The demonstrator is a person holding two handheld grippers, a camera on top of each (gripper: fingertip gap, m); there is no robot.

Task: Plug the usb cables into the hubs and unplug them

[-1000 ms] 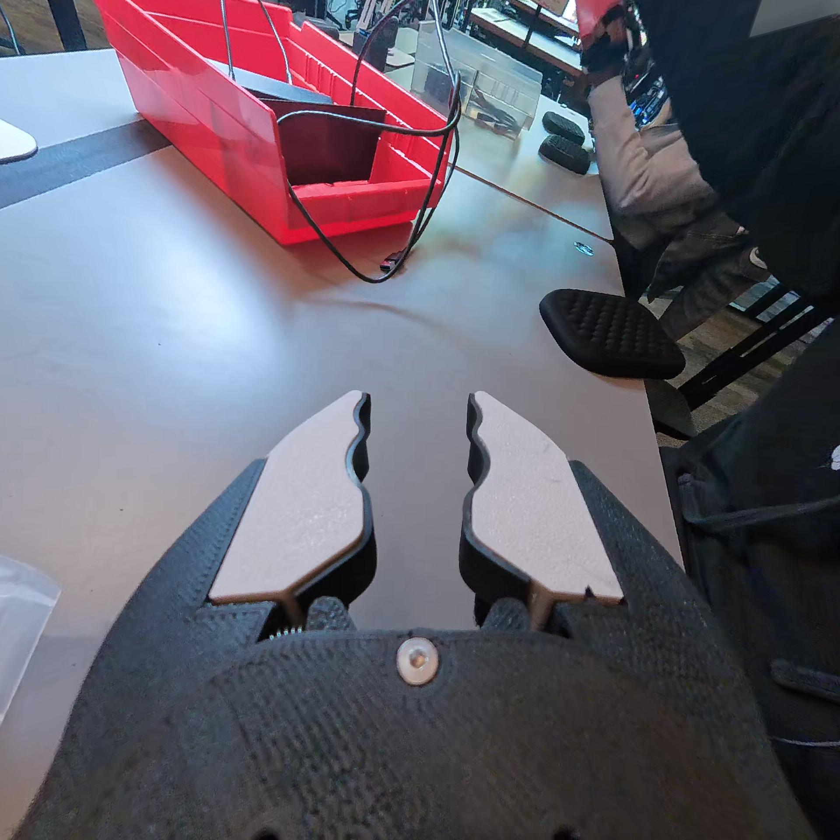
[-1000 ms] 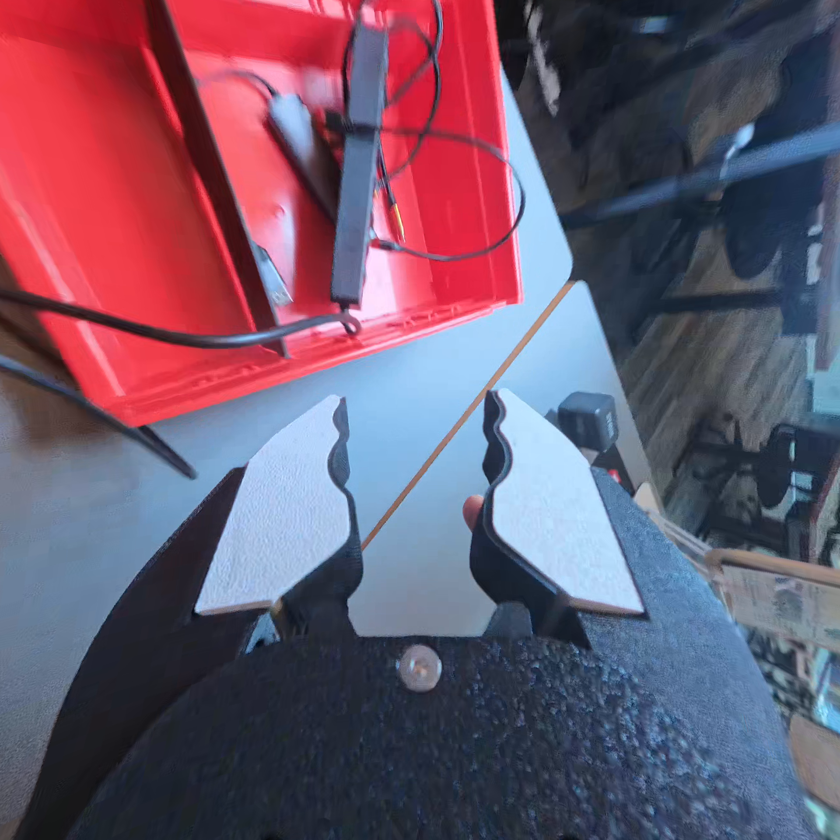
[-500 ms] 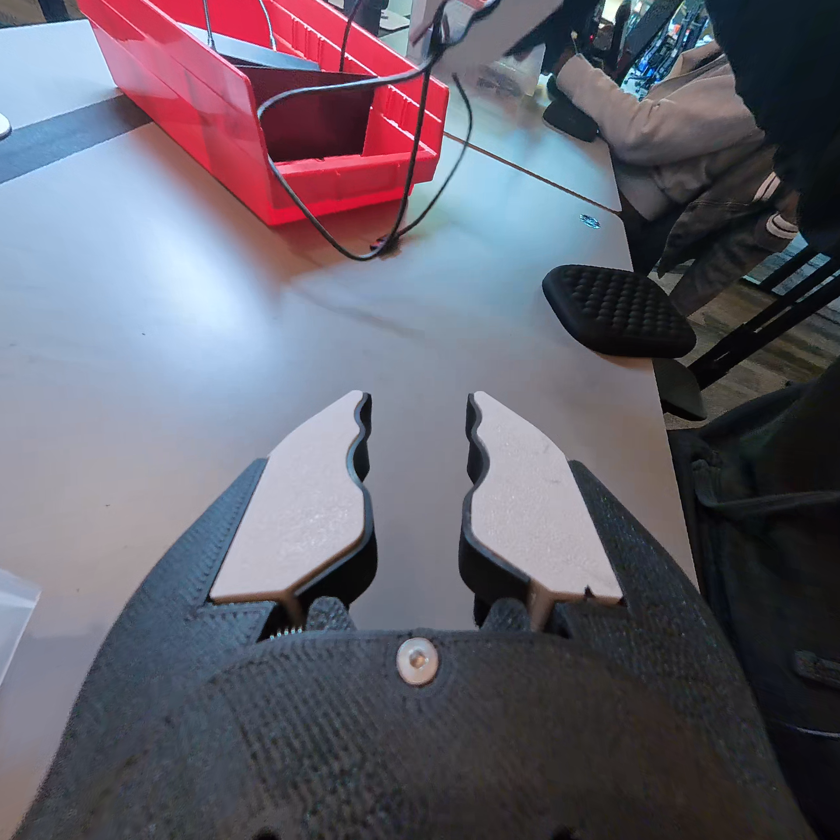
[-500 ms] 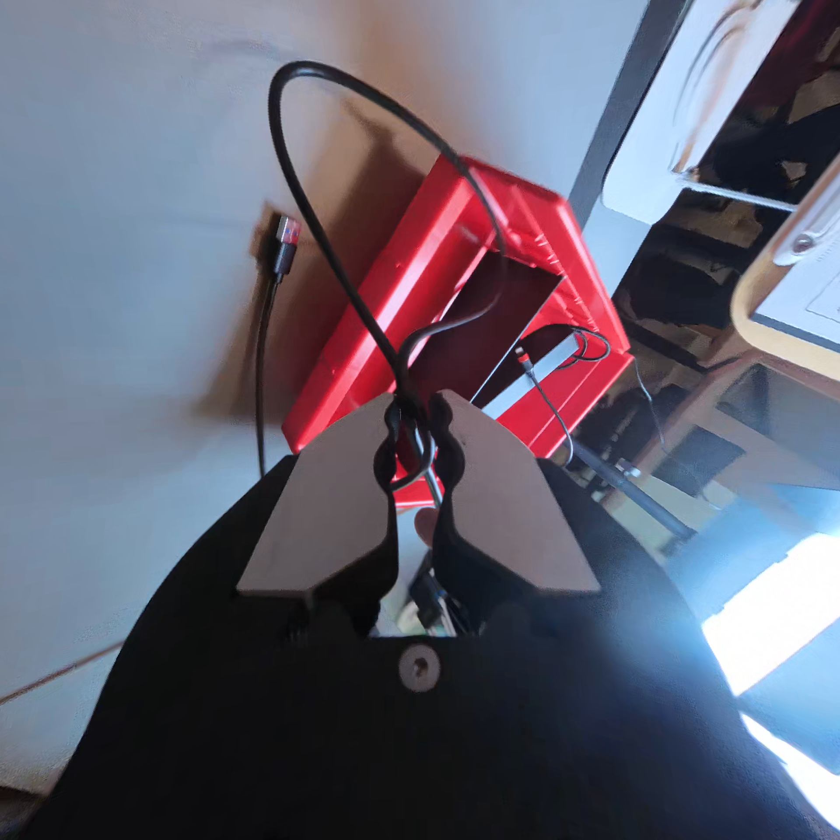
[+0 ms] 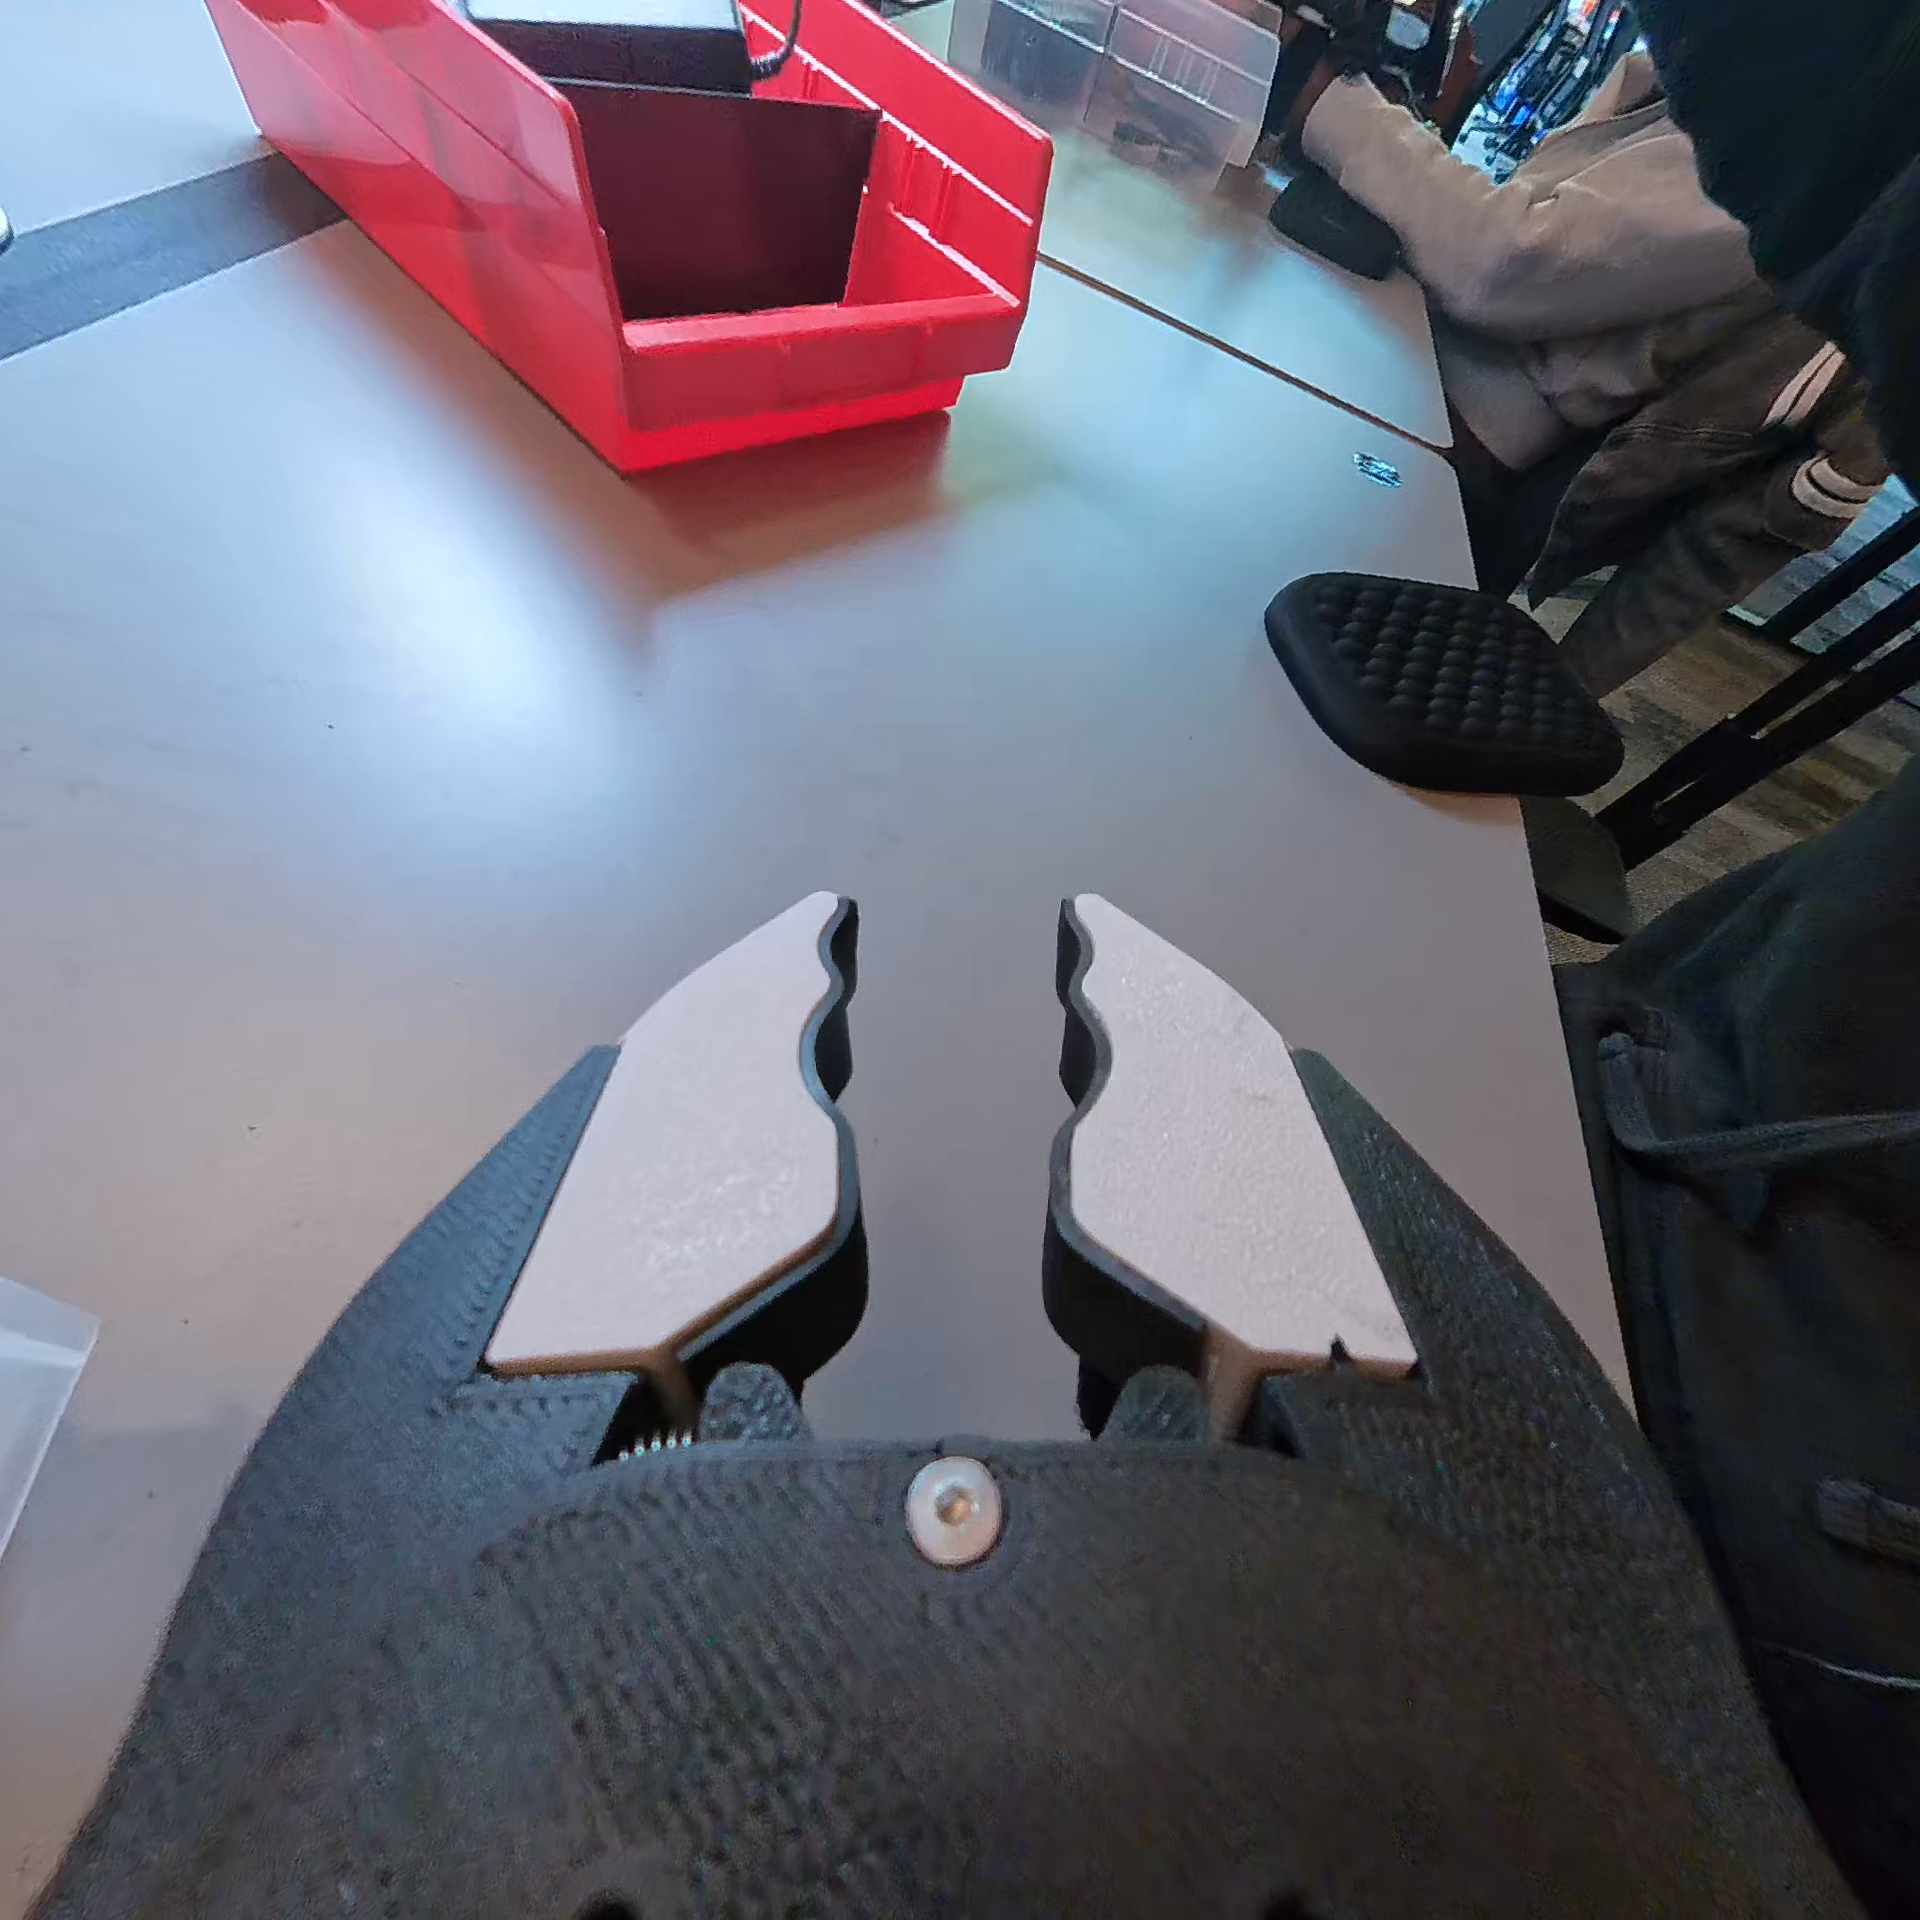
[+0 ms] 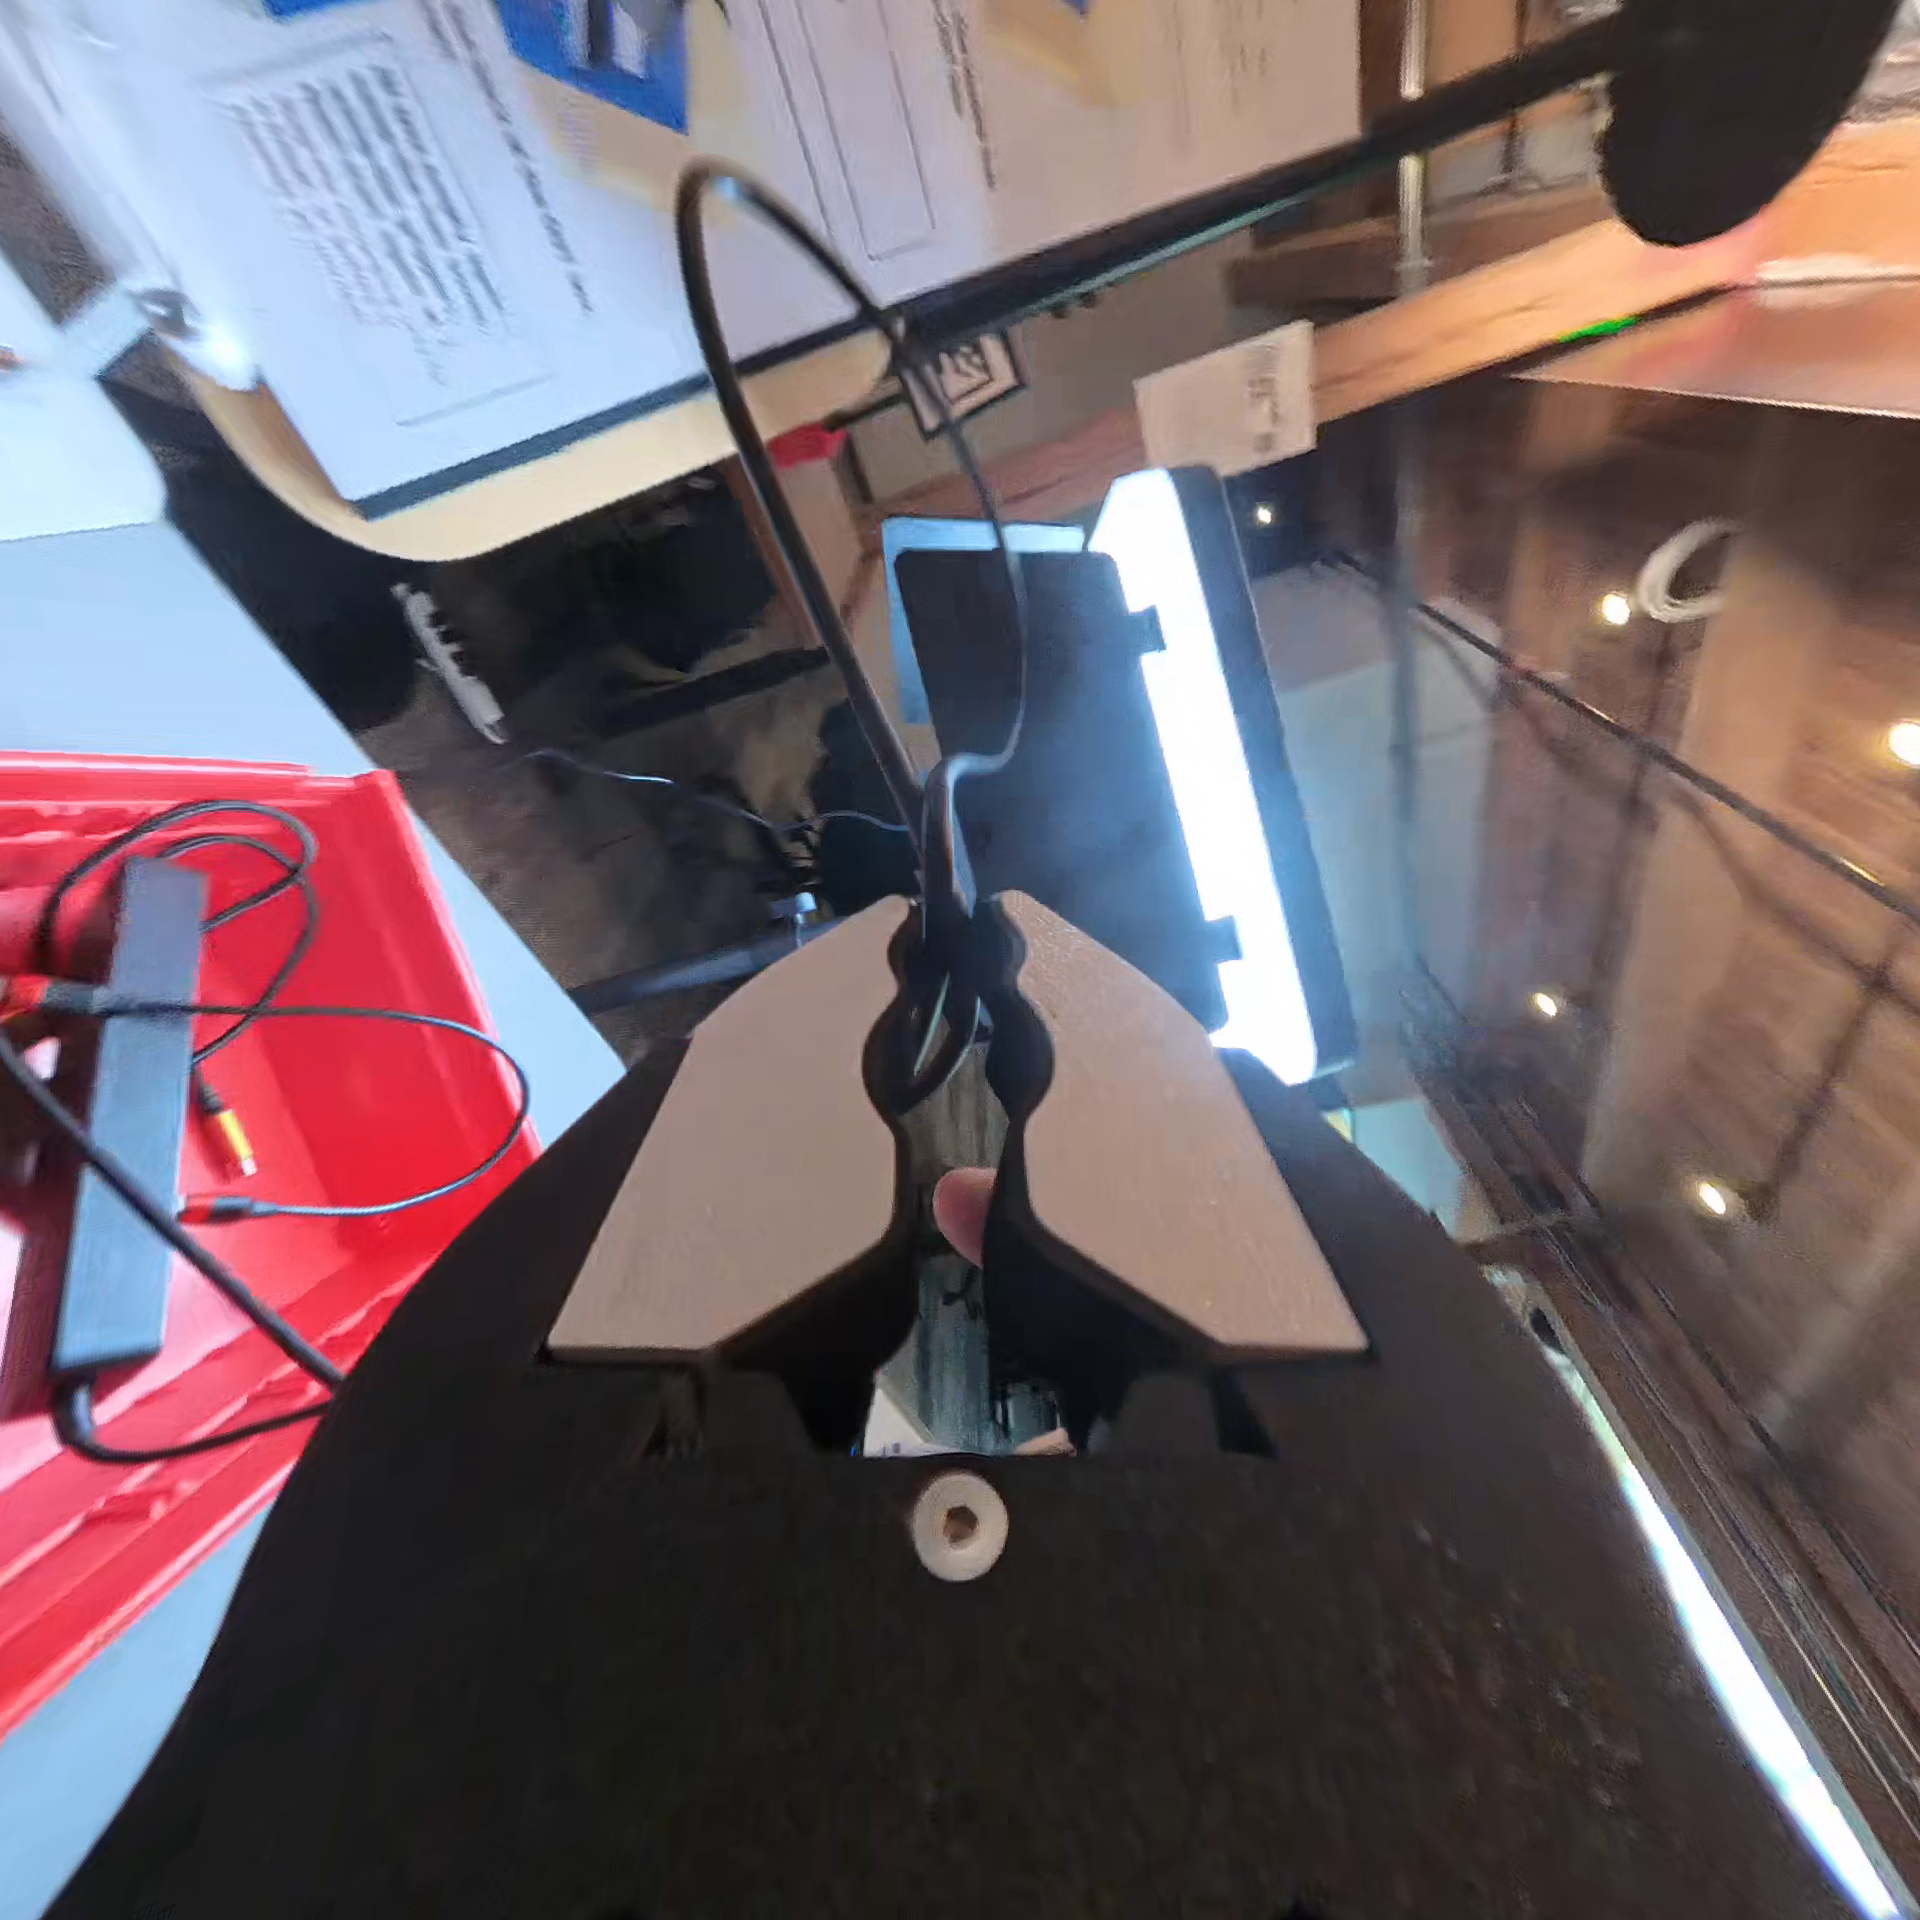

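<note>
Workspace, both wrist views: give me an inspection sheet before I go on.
Surface: grey table, bare ahead of the left gripper.
Job's things: red bin; grey hub inside it.
Clutter: clear bag at left edge.
Grippers: left gripper open, empty; right gripper shut on black cable.
Cables: thin cables looped in the bin.
Surroundings: chair armrest, a seated person's legs.

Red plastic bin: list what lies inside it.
Inside the red plastic bin, the right wrist view shows a long grey hub and thin looping black cables. The bin's far end is out of frame.
</note>
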